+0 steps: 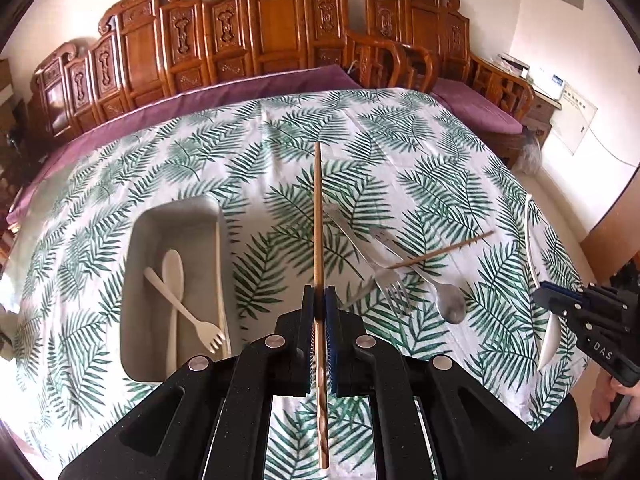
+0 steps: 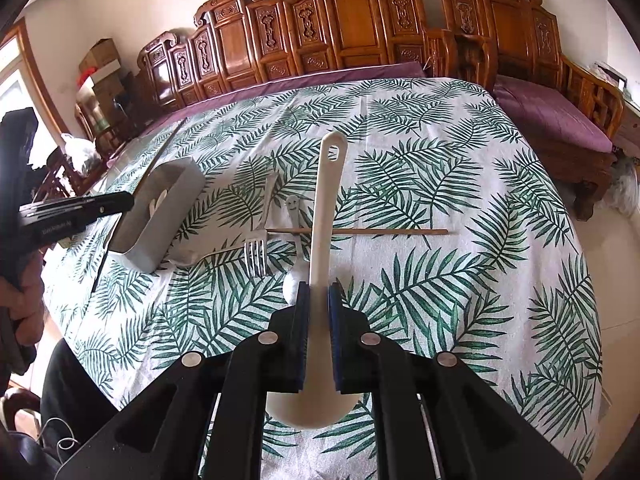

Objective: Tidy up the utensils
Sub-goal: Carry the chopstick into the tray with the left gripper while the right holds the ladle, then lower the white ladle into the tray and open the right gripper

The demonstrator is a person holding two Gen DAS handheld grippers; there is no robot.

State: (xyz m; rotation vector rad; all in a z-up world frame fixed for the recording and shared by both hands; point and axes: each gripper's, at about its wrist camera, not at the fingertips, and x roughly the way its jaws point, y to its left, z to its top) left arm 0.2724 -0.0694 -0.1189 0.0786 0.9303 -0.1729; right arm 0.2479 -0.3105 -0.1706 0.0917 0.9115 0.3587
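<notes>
Utensils, sorting in progress. Left gripper (image 1: 319, 300): clamped on wooden chopstick (image 1: 318, 216), pointing 12 o'clock. Right gripper (image 2: 318, 300): clamped on white rice paddle (image 2: 326, 216). Beyond, on leaf-print tablecloth (image 2: 440, 184): metal fork (image 1: 394, 286), metal spoon (image 1: 450, 304), second chopstick (image 1: 440, 252). At 10 o'clock: grey tray (image 1: 168, 216) holding cream spoon (image 1: 173, 280) and cream fork (image 1: 188, 316).

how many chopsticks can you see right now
2. One chopstick is clamped in the left tongs; the other chopstick lies on the tablecloth, resting across the metal cutlery. More could be hidden in the tray.
</notes>
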